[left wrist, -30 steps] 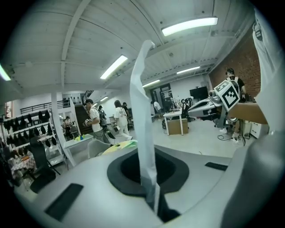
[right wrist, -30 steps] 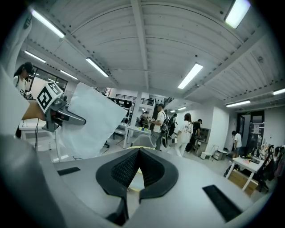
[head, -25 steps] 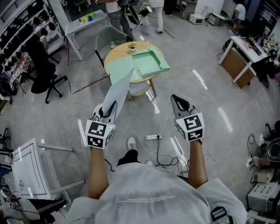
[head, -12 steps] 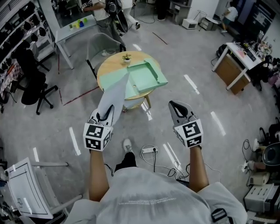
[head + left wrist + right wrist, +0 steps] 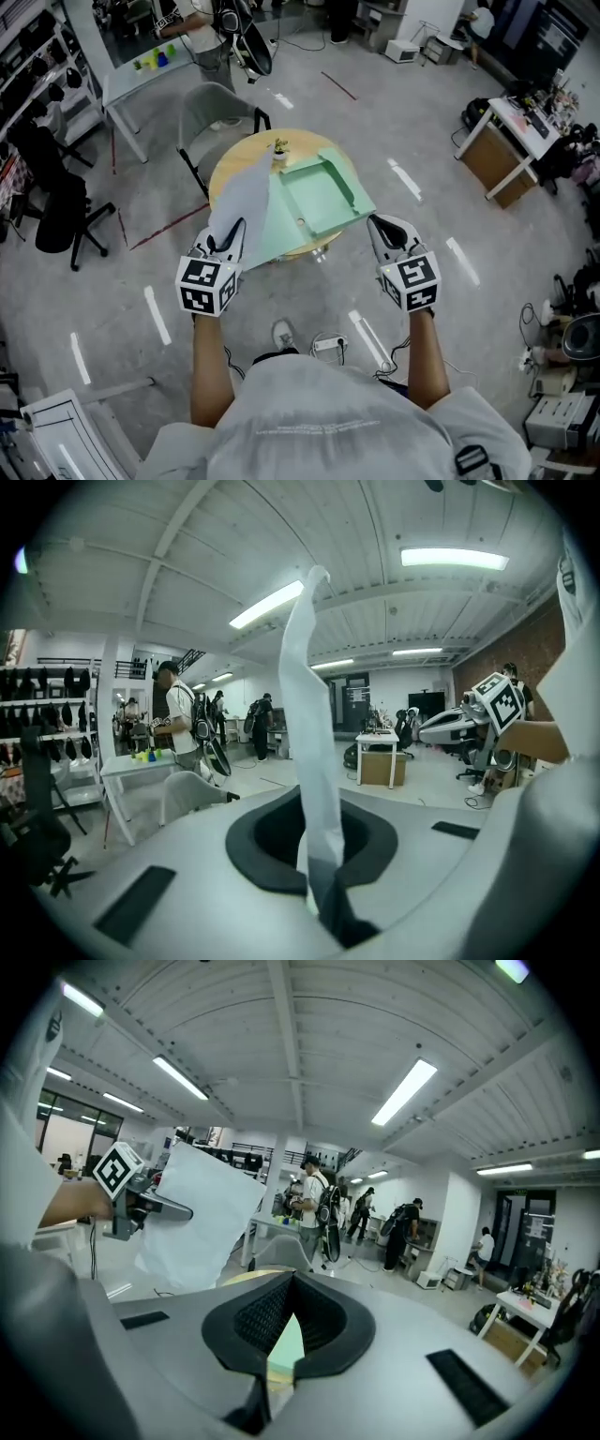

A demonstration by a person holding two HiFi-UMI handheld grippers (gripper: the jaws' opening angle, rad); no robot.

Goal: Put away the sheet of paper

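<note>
White sheet of paper [image 5: 242,199] stands up from the left gripper [image 5: 231,234], whose jaws are closed on its lower edge, near the round wooden table [image 5: 236,157], while the right gripper [image 5: 382,227] is closed and empty.

Matt paper sheet [image 5: 242,202], smooth green tray [image 5: 323,197], tabletop [image 5: 236,155] seemingly pale wood.

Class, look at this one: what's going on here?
A person holds a sheet of paper upright in the left gripper, jaws shut on it. The right gripper is empty, jaws together. Ahead stands a round table with an open green folder on it; the paper is not yet there.
</note>
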